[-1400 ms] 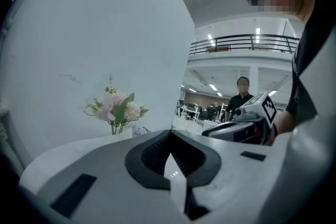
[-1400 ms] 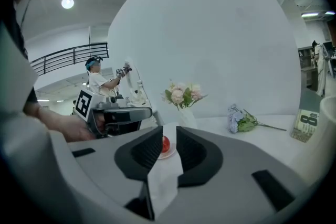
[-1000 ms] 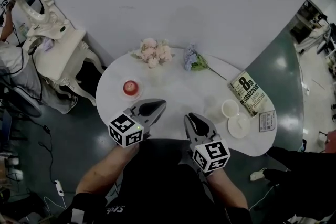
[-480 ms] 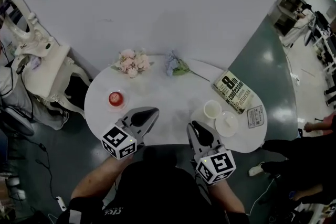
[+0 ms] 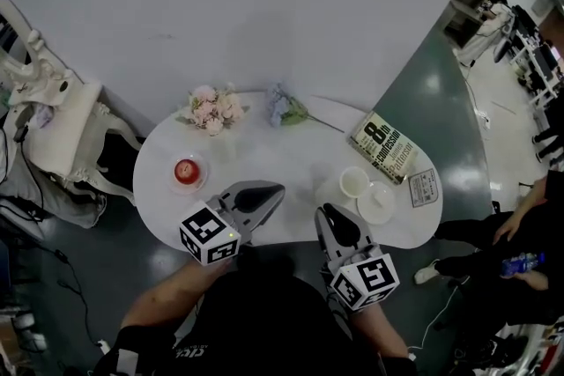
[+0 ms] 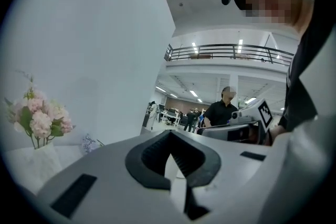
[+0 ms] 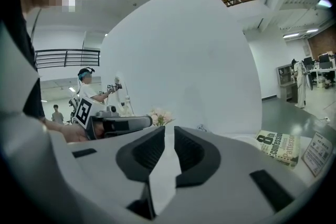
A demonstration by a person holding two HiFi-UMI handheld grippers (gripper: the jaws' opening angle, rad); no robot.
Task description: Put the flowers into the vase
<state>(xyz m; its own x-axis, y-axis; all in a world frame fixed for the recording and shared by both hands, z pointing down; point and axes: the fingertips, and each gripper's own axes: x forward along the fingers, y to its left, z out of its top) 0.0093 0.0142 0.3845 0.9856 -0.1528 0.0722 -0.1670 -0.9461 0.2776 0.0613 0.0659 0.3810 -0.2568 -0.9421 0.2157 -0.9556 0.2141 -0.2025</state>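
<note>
— How did the head view lay it out?
— The left gripper (image 5: 269, 192) and right gripper (image 5: 330, 216) hung over the near edge of the white table (image 5: 282, 152), well apart from each other. A wide bare stretch ran from them to the far rim, where the pink flowers (image 5: 210, 108) and a lilac flower (image 5: 280, 106) sat close to the wall (image 5: 264, 13); the lilac one lay flat, its stem pointing right.
— And the sides?
— A red fruit on a small dish (image 5: 185, 172) stood near the left edge. A white cup (image 5: 355, 182) and saucer (image 5: 379, 202) crowded the space just ahead of the right gripper, with a book (image 5: 385, 145) and a small card (image 5: 424, 188) by the right rim.
— The left gripper view?
— The left gripper (image 6: 170, 140) had its jaws closed together on nothing. Far left, the pink flowers (image 6: 39, 118) stood upright in a white vase (image 6: 26, 165), the lilac flower (image 6: 89, 141) just beside it.
— The right gripper view?
— The right gripper (image 7: 167, 134) showed a narrow slit between its jaws, with only table behind it. The book (image 7: 278, 145) lay at the right, the pink flowers (image 7: 160, 115) ahead.
</note>
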